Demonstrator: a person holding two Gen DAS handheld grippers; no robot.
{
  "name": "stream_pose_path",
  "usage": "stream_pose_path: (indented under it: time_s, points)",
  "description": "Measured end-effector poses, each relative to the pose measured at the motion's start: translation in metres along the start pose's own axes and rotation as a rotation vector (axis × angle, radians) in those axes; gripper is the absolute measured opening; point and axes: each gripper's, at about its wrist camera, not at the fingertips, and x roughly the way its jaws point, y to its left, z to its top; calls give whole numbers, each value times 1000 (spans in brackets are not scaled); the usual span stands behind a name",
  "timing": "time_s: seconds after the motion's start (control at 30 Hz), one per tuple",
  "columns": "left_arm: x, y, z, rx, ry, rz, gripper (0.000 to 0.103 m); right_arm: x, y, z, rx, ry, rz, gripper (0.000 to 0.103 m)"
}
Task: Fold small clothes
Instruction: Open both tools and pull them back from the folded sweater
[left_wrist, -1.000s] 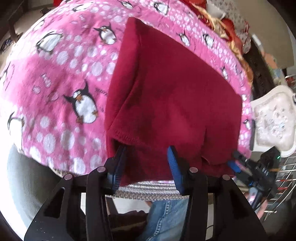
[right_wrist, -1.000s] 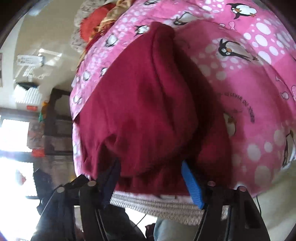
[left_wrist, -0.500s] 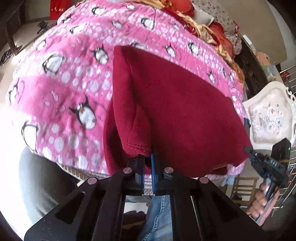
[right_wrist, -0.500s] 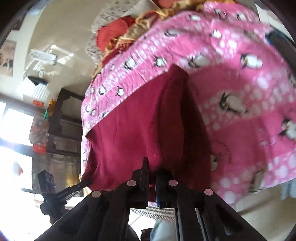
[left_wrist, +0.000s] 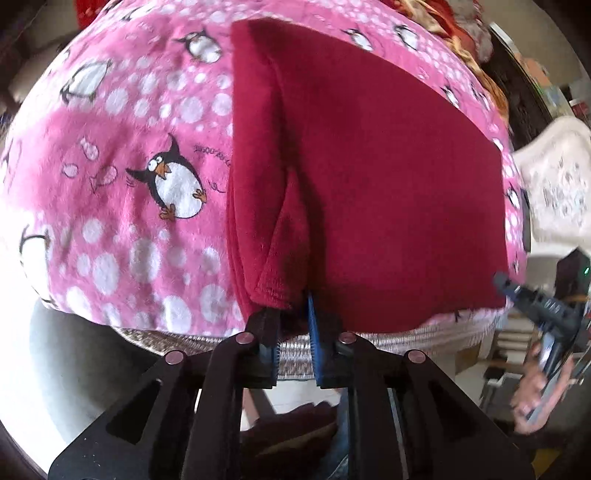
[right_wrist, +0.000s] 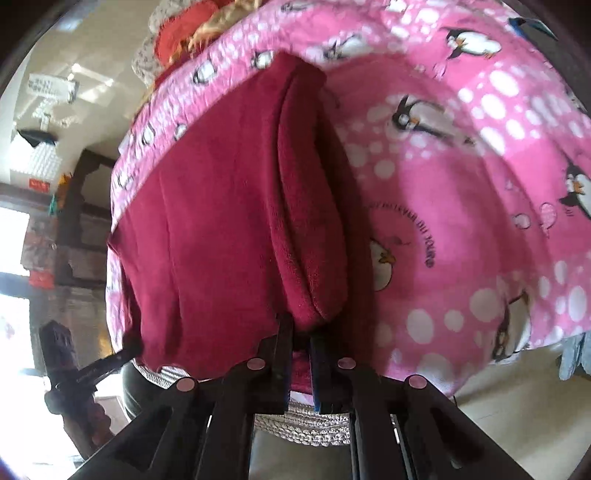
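Since one second ago, both grippers have gone from spread jaws straddling the near hem to narrow jaws with fabric between them. The near corners of the garment now stand gathered into raised folds.

One dark red fleece garment (left_wrist: 369, 177) lies on one pink penguin-print blanket (left_wrist: 122, 155), with its near edge at the blanket's front border. One woven trim strip (left_wrist: 424, 338) runs below that border.

Left gripper (left_wrist: 293, 332): one black pad and one blue pad (left_wrist: 314, 332), nearly together. The jaws are opening slightly, and the garment's hemmed corner sits between them at the tips.

Right gripper (right_wrist: 301, 339): jaws pressed almost together, pinching a bunched fold of the garment (right_wrist: 229, 221) at its near edge.

Count: two grippers, one garment, one blanket. In the left wrist view, the right gripper appears at the right edge, held by one hand (left_wrist: 535, 391). One pale upholstered chair (left_wrist: 554, 192) stands beyond the blanket's right side.
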Motion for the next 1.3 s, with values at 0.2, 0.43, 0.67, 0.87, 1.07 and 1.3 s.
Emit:
stream_pose_path:
  time_s: [0.2,0.43,0.67,0.87,1.07,1.3]
  points:
    - [-29,12,-14,-14,-112,89,43,-56,24,-4,-119,-170,-43,87]
    - [-40,31,-16,-98,-180,137,60,-72,79,-8,-221,-259,-32,87]
    - [-38,-7,-26,-6,-243,250,60,-51,139,-10,-289,-283,23,87]
    - [-47,-19,-28,18,-268,260,60,-46,157,-8,-309,-243,11,87]
    - [-56,-25,-32,38,-279,267,60,-40,184,-13,-401,-261,-115,87]
    - [-56,-22,-31,39,-268,270,60,-33,198,-13,-429,-239,-133,87]
